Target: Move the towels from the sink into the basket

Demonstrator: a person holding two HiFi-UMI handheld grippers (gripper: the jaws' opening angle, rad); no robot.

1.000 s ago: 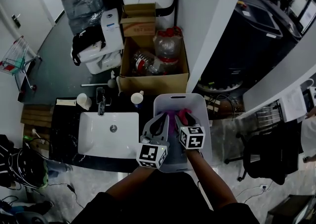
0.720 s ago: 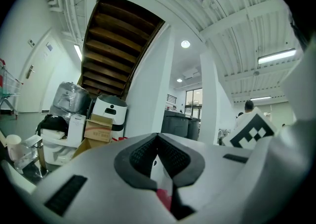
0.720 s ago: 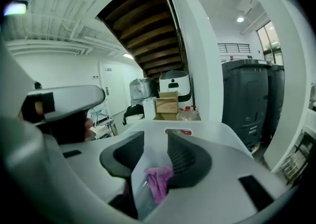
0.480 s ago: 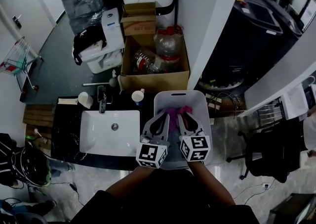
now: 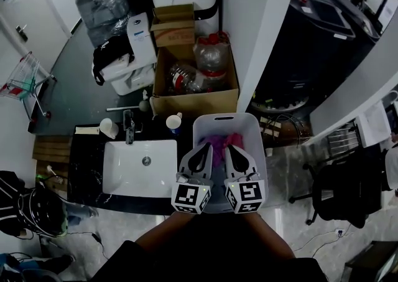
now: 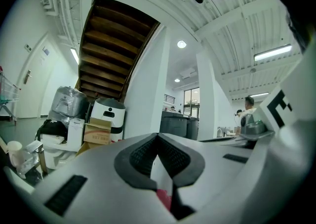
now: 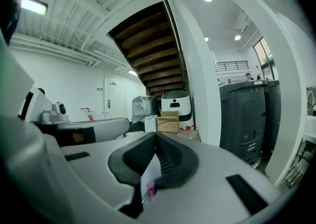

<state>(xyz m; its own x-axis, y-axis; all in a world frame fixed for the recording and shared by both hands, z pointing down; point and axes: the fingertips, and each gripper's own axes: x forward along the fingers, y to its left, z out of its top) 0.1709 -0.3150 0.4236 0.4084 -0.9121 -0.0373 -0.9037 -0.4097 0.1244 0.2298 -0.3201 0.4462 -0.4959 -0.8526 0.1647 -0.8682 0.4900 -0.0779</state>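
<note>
Right hand-held gripper (image 5: 232, 149): drawn back toward lower frame, jaws just closed, pressed together, empty. Left hand-held gripper (image 5: 204, 149): pressed together, empty. Towels (image 5: 219, 140): magenta, crumpled, in basket (image 5: 258, 156), centre frame.

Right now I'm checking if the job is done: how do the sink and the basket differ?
The sink shows only its bare white bowl, while the basket holds pink towels. The sink is sunk into the dark counter; the basket stands beside the counter's right end. Both are white and roughly rectangular.
</note>
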